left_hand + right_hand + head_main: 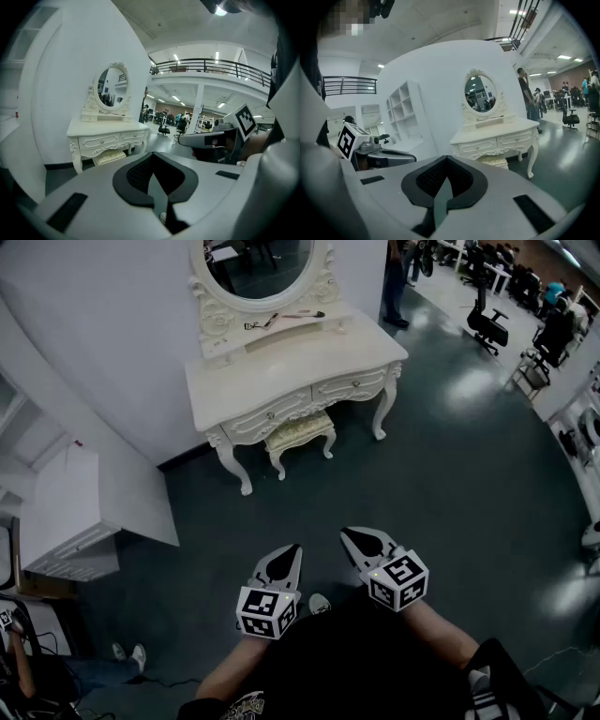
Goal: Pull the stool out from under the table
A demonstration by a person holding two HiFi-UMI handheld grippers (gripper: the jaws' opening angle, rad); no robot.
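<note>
Stool (300,432) sits tucked under desk (281,371), long side along its front, well ahead of left tongs (291,554) and right tongs (352,538); both closed, empty, neither clearly nearer.

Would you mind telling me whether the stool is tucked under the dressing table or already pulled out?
Tucked in: the stool sits beneath the dressing table, between its front legs and mostly under the drawers.

light: bright, even, white ceiling strip lights (217,56) | glare: patches on glossy dark grey floor (469,390) | edges: fisheye bending, dark vignette | focus: sharp
</note>
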